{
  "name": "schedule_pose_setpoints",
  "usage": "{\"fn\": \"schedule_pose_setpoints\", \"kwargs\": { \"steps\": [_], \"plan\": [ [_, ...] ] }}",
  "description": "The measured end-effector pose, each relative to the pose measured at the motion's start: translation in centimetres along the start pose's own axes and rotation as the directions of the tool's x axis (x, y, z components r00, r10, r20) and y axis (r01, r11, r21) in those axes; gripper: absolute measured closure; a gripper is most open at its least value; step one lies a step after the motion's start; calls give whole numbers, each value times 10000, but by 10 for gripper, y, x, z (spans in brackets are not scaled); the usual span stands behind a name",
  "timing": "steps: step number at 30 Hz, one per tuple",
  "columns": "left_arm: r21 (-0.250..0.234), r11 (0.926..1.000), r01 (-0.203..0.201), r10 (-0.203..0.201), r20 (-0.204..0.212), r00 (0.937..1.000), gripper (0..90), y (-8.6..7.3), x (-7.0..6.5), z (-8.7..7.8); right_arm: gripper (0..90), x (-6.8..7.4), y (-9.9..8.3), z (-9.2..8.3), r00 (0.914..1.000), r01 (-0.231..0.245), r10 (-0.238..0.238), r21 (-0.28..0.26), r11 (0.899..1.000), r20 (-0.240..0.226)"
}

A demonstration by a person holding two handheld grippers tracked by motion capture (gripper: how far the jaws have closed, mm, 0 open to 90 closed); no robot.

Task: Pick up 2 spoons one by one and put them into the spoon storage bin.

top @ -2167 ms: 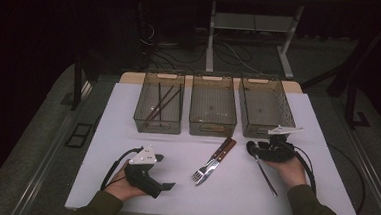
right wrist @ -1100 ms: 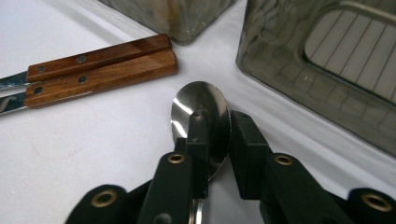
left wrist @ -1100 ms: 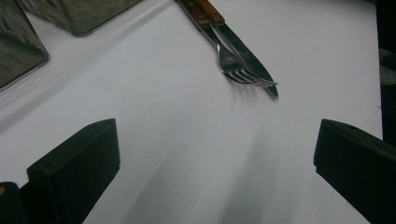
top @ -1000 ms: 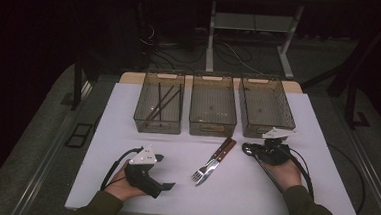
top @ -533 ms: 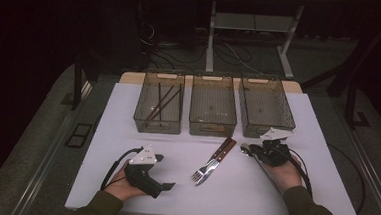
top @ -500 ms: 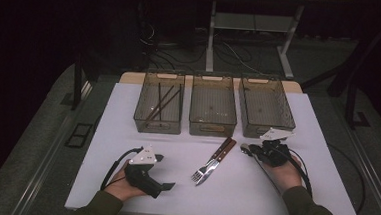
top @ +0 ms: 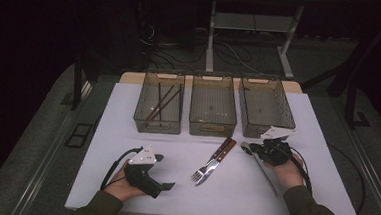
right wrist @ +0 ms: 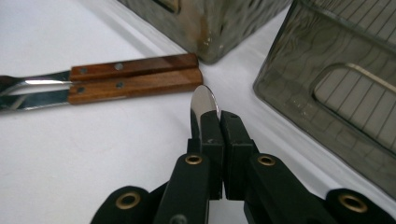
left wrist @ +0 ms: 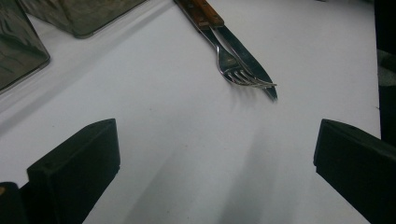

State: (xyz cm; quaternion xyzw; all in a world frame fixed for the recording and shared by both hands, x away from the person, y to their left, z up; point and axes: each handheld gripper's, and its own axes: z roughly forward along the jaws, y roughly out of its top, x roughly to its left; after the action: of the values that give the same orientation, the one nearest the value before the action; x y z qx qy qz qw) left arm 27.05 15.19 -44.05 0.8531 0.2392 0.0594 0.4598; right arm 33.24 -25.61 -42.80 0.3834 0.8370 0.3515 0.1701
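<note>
- High view, layout: three clear bins stand in a row at the upper middle of the white tabletop (top: 126,148). The left bin (top: 142,119) holds dark sticks (top: 159,103). The middle bin (top: 212,128) and the right bin (top: 289,113) look empty of cutlery.
- High view, right side: the right tool (top: 249,147) is just below the right bin, its jaws pressed together on the upper end of a slim metal utensil (top: 267,175). The utensil's shaft runs toward the lower right under the hand and seems to lie on the tabletop.
- High view, centre and left: a fork-and-knife pair (top: 215,159) with wooden handles lies slantwise below the middle bin, untouched. The left tool (top: 165,172) rests at the lower left, well apart from the pair.
- Left gripper view: the left tool's jaws stand spread at the lower corners with bare tabletop between them. The fork (left wrist: 231,65) and knife (left wrist: 252,65) lie side by side at the upper middle.
- Right gripper view: a rounded, shiny end of the utensil (right wrist: 203,100) juts from the pinching jaws. The wooden handles are at the upper left and the right bin's wall at the right.
- Progress, as a judgement: the work reads as sorting cutlery into the bins. The sticks are done and the utensil is gripped but not yet binned. The fork and knife remain.
</note>
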Motion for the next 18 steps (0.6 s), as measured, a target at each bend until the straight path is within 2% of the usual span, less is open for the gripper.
{"fn": "schedule_pose_setpoints", "kwargs": {
  "steps": [18],
  "plan": [
    [5,10000,5,-5,-13,10000,0,0,1,0,886,-8,23,-27,9992,-254,225,-957,9951,-317]
  ]
}}
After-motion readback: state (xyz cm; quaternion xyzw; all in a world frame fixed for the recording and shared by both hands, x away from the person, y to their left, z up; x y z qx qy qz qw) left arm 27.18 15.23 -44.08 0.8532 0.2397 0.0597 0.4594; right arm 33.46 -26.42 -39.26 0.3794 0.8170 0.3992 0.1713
